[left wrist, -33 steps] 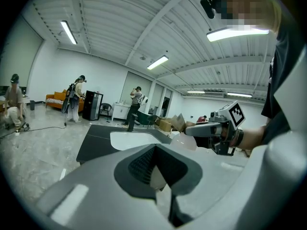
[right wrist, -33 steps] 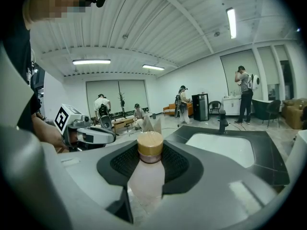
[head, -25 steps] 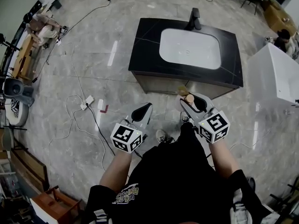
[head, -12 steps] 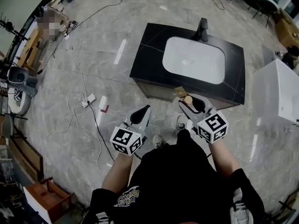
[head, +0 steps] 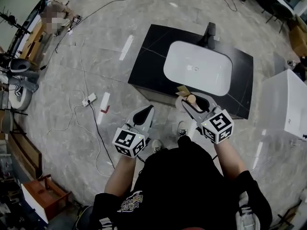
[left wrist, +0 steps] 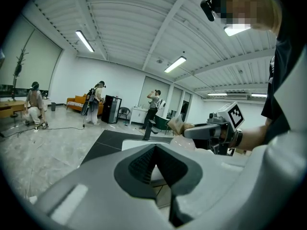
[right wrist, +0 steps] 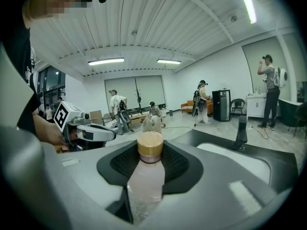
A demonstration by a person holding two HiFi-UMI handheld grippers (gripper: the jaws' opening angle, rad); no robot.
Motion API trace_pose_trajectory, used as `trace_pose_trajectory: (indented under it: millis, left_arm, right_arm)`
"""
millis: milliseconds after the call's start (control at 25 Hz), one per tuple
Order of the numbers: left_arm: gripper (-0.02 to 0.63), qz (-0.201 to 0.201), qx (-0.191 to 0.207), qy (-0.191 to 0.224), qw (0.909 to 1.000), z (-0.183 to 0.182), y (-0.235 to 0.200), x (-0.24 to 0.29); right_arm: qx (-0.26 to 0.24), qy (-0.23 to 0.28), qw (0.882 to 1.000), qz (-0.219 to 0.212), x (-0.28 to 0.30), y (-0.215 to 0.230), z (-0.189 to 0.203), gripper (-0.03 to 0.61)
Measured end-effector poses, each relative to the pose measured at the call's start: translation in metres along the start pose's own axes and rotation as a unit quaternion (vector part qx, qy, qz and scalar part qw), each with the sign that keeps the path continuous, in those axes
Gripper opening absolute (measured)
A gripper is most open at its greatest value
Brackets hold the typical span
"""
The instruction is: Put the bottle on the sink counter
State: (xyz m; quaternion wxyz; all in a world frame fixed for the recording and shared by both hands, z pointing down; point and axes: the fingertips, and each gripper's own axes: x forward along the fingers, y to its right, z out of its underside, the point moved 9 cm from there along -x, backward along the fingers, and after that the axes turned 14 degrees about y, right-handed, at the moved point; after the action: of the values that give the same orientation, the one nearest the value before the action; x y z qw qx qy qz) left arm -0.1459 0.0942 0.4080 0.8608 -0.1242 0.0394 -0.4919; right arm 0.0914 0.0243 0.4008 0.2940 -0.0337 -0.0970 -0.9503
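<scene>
Bottle [right wrist: 147,180] between right gripper [right wrist: 150,163] jaws

A big open test hall, this one: a sink counter [head: 146,61] stands alone on the stone floor [head: 86,56], a power strip [head: 89,99] lies loose beside it, strip lights [left wrist: 85,40] line the ribbed ceiling [left wrist: 124,28], and people [left wrist: 154,104] stand about with gear.

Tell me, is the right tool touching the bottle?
Touching. The right gripper view shows the right tool shut on the bottle, gripping its neck below the wooden cap.
</scene>
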Motion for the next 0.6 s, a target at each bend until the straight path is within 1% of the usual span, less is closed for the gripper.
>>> trace_pose_trajectory:
  millis: [320,600]
  left_arm:
    - [0.002,-0.017,0.007,-0.006,0.9998,-0.006,0.004,0.041]
    - [0.002,-0.040,0.006,-0.008,0.9992,-0.005,0.015,0.065]
  right_arm:
    - [0.008,-0.003,1.000,-0.021,0.014,0.048,-0.006,0.164]
    - [0.011,-0.006,0.998,-0.055,0.025,0.079,-0.008,0.164]
